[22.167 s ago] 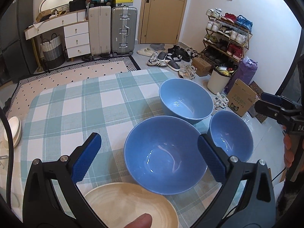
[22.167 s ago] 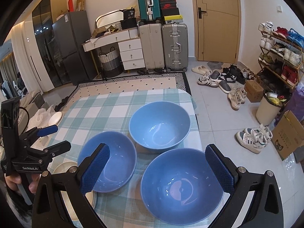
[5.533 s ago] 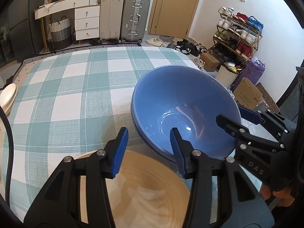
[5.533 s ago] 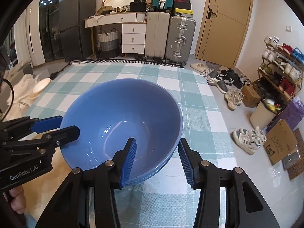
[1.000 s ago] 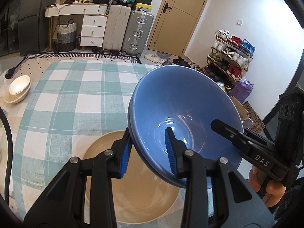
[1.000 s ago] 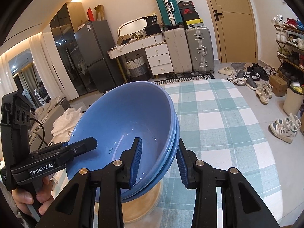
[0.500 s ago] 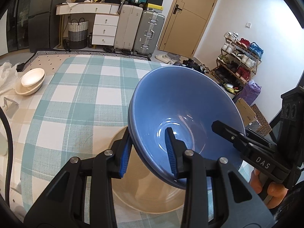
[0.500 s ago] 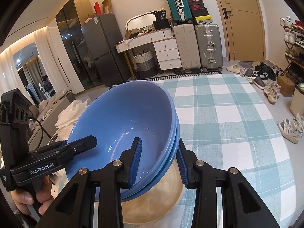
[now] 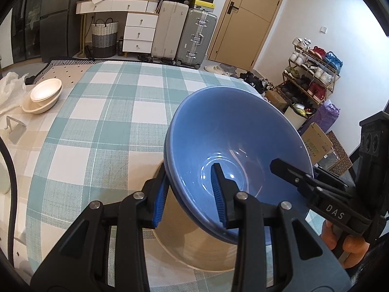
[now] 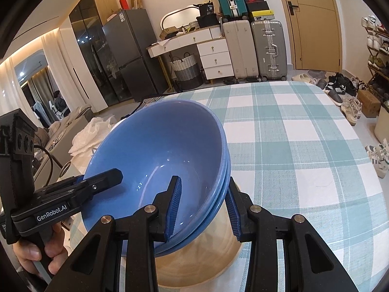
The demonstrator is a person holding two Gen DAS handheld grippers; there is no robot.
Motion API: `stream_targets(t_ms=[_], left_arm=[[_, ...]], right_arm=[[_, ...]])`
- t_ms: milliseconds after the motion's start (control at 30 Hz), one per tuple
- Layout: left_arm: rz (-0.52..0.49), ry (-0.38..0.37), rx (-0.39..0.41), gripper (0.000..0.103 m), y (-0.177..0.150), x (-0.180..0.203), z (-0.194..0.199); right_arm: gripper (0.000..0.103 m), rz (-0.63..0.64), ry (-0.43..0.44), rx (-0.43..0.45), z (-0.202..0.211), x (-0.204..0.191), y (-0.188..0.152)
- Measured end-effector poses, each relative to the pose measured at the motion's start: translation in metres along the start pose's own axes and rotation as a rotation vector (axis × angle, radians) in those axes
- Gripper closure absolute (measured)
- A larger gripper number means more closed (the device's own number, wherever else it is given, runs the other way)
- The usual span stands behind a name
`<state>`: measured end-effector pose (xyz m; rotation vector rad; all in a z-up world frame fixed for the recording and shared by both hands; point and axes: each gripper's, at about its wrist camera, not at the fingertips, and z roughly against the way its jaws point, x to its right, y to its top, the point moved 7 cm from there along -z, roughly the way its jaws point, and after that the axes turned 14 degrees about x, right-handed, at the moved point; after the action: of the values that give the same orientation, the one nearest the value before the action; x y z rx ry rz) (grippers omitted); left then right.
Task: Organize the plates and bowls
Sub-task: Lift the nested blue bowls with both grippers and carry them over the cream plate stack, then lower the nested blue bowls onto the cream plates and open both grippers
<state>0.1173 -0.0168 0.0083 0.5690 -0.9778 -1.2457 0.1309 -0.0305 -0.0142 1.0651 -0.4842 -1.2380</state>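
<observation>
A nested stack of blue bowls [image 9: 231, 146] is held between both grippers, above a beige plate [image 9: 194, 241] on the checked tablecloth. My left gripper [image 9: 189, 192] is shut on the stack's near rim, one finger inside and one outside. My right gripper [image 10: 203, 205] is shut on the opposite rim of the stack [image 10: 158, 150], which hangs over the beige plate [image 10: 201, 260]. Each gripper shows in the other's view, clamped on the far rim.
The green and white checked table [image 9: 109, 112] stretches ahead. Small cream bowls [image 9: 43, 95] sit stacked at its left edge beside a white bag. Suitcases, drawers, a door and a shoe rack stand beyond the table.
Both grippers have carried the blue bowl stack a little further over the beige plate. Both grips are unchanged.
</observation>
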Motion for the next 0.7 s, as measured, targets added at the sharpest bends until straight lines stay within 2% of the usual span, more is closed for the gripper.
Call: stream_targets(t_ms=[700], left_arm=[[-0.019, 0.022, -0.018, 0.072, -0.001, -0.011, -0.035]], right_arm=[[0.064, -0.031, 0.0, -0.028, -0.024, 0.01, -0.004]])
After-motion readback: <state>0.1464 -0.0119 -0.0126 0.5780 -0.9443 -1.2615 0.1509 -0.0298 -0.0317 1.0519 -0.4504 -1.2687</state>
